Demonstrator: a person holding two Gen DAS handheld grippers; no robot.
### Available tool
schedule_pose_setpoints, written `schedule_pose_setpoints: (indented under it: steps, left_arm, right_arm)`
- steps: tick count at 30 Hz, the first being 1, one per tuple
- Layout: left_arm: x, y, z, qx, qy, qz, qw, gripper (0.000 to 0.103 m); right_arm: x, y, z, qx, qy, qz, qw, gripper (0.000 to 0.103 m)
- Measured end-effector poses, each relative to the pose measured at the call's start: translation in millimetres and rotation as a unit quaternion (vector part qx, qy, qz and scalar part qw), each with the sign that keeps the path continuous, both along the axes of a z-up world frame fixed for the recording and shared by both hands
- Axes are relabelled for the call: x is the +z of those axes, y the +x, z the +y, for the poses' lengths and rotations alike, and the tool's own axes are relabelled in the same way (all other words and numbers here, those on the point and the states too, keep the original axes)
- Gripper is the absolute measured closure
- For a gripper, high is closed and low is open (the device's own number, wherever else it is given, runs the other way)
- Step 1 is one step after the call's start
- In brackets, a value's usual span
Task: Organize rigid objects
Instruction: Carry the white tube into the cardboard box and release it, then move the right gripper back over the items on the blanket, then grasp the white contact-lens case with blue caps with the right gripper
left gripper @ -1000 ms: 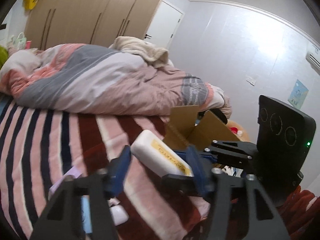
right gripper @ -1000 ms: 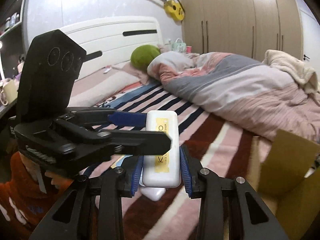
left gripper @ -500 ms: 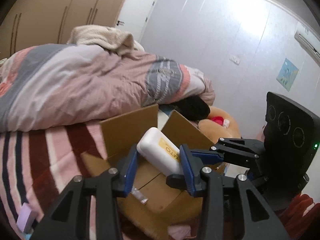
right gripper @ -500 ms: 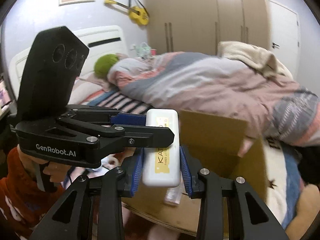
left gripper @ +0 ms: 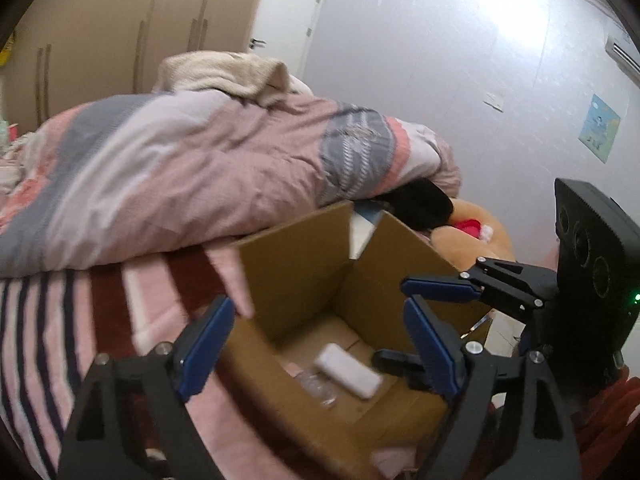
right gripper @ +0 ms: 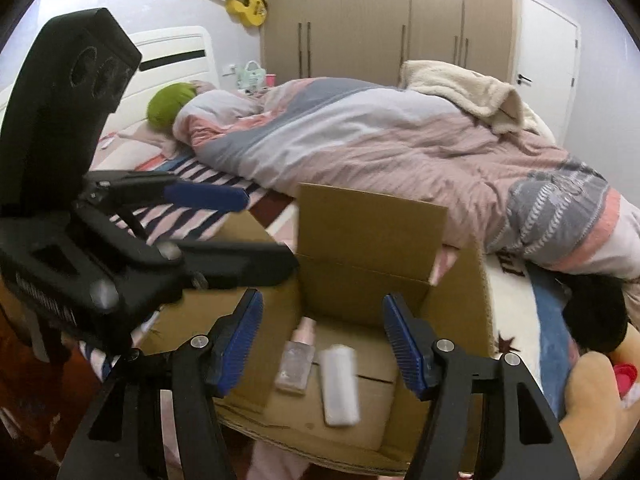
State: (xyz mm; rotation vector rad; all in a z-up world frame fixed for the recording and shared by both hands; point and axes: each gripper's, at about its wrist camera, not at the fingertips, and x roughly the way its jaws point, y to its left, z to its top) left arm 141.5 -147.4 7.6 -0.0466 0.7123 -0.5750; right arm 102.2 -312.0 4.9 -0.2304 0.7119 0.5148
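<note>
Cardboard box (right gripper: 372, 232): matt brown corrugated board. White case (right gripper: 340, 388) at box floor: smooth plastic. Bottle (right gripper: 294, 364) beside it: clear, glossy. Quilt (right gripper: 400, 148): soft matt cloth. Wardrobe (right gripper: 360, 16): smooth wood-look finish.

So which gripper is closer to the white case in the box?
Hard to tell. Left gripper and right gripper, both open, hang above the white case in the box.
</note>
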Motion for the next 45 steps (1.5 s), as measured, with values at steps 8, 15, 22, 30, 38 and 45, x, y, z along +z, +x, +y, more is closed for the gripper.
schedule_pose_setpoints:
  steps: [8,15,22,30,38,45]
  left_arm:
    - [11,-45,102,0.100,0.017,-0.027,0.9945,0.014]
    - [-14,-73,168,0.153,0.023,-0.024,0.9876,0.014]
    - [-52,-89,209,0.166,0.022,-0.009,0.9859,0.014]
    - [-90,-89,229,0.167,0.015,0.022,0.9856,0.014]
    - [-103,-80,228,0.168,0.011,0.039,0.9850,0.014]
    - [-101,-83,226,0.168,0.017,0.040,0.9847,0.014]
  right_arm:
    - [11,-26,66,0.104,0.035,-0.004,0.994,0.044]
    - [-22,-42,154,0.206,0.041,0.057,0.976,0.044]
    - [-100,-44,211,0.270,-0.037,0.081,0.959,0.043]
    - [-151,-17,231,0.279,-0.072,0.094,0.953,0.040]
    - [-152,-9,239,0.305,-0.080,0.081,0.946,0.039]
    - [-142,-20,246,0.337,-0.106,0.049,0.934,0.041]
